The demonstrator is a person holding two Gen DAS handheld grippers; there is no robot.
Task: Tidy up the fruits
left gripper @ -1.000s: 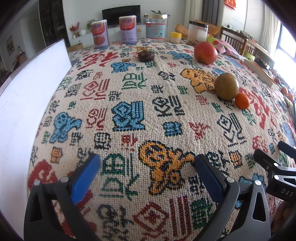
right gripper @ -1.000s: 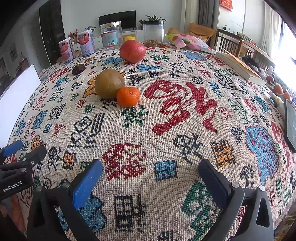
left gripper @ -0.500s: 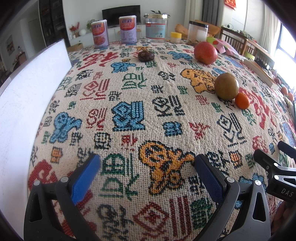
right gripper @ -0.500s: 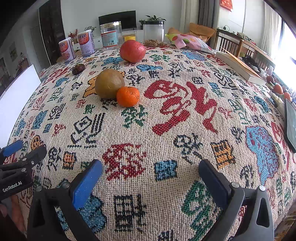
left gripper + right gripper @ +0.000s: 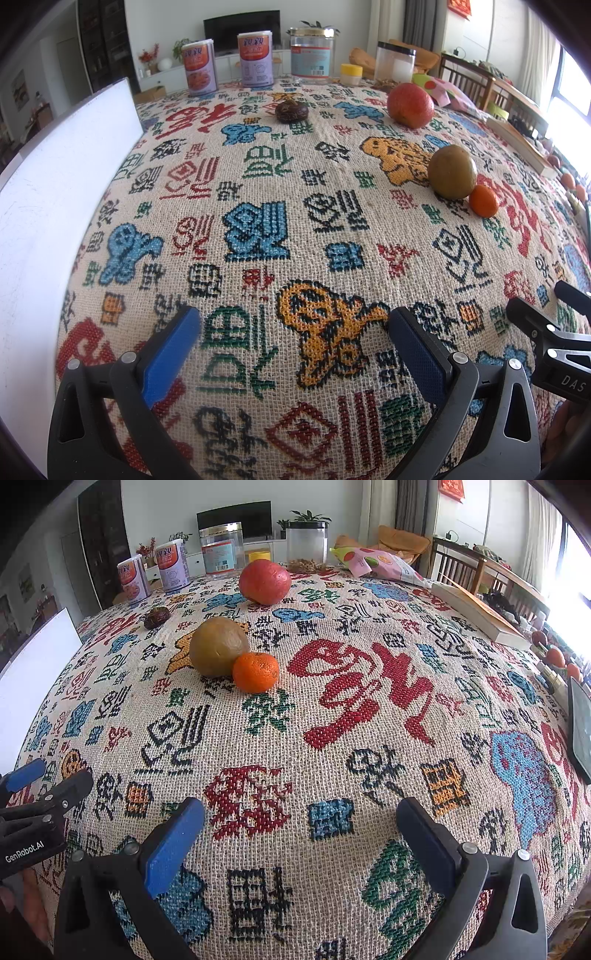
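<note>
Two labelled cans [image 5: 228, 64] are lined up at the table's far edge, next to a clear jar with a gold lid [image 5: 310, 54] and a black-lidded clear jar [image 5: 306, 545]; contents can't be made out, lol. "GenRobot.AI" can be read on the left gripper [image 5: 291, 326], "DAS" on the right gripper [image 5: 300, 818]. Both sets of jaws are spread wide over the patterned tablecloth [image 5: 369, 709], nothing held. The fruits are left mid-table: a small orange [image 5: 255, 672] pressed against a brownish-green fruit [image 5: 218, 646], a big red fruit [image 5: 264, 581] further back, a dark wrinkled one [image 5: 292, 111] apart.
</note>
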